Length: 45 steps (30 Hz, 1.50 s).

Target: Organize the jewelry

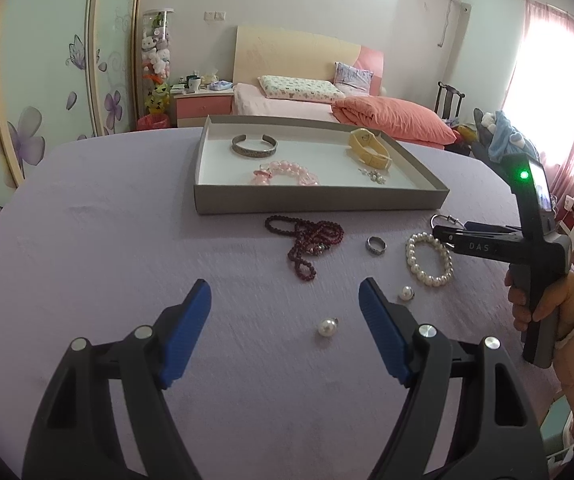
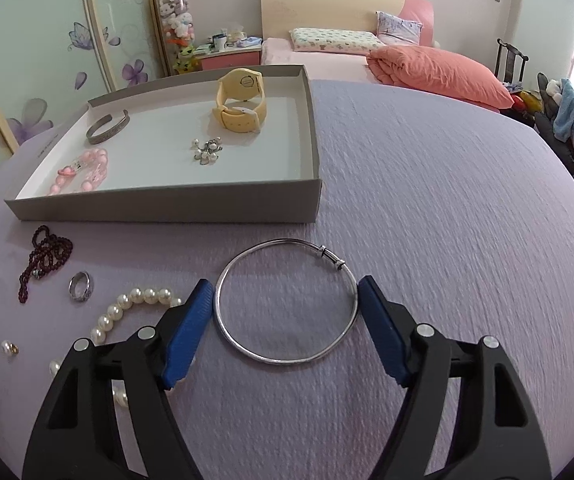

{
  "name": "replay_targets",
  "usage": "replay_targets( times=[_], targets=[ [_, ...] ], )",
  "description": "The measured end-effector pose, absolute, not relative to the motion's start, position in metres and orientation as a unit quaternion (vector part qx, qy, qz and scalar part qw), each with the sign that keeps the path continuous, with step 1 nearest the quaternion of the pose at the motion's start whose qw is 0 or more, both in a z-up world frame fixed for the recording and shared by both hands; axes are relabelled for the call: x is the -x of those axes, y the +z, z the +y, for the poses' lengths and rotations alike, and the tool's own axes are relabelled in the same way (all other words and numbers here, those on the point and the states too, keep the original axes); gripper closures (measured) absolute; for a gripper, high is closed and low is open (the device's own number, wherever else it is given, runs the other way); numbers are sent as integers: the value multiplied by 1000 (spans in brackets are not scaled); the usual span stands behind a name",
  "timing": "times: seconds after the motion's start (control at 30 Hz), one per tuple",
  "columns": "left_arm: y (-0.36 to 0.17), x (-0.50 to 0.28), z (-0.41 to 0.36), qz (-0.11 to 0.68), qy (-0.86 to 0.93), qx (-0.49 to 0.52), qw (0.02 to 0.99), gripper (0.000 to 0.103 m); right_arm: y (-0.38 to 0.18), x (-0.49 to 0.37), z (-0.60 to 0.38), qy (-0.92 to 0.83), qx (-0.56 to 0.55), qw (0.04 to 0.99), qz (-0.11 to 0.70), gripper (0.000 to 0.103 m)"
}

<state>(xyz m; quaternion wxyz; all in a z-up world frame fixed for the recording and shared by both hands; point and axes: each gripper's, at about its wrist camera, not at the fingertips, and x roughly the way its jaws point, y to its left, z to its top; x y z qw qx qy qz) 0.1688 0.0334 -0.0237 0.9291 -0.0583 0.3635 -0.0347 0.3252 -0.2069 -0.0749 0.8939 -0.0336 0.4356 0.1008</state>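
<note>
My right gripper (image 2: 285, 300) has its fingers (image 2: 191, 320) clasping a thin silver bangle (image 2: 287, 356), a plain hoop with 2 small collars, at lower centre on the lilac desk (image 2: 447, 220). My left gripper (image 1: 285, 300) is released, empty, over a loose pearl (image 1: 327, 326).

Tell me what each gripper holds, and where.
Left gripper: nothing. Right gripper: the bangle, pinched across its width, pads on opposite sides of the hoop.
</note>
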Motion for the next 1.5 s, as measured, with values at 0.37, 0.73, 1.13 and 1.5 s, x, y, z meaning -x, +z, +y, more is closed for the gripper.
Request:
replay_targets(
  times=[0.37, 0.73, 1.13, 1.5],
  targets=[
    [-37, -166, 11, 382, -53, 26, 922, 29, -72, -308, -222, 104, 1, 897, 431, 30],
    [-57, -181, -12, 416, -54, 15, 908, 60, -60, -301, -221, 122, -15, 899, 420, 30],
    [-64, -189, -15, 435, -48, 35, 898, 79, -59, -302, -226, 133, -39, 894, 426, 30],
    [-65, -192, -20, 436, -51, 24, 898, 84, -60, -301, -228, 140, -50, 891, 429, 30]
  ],
)
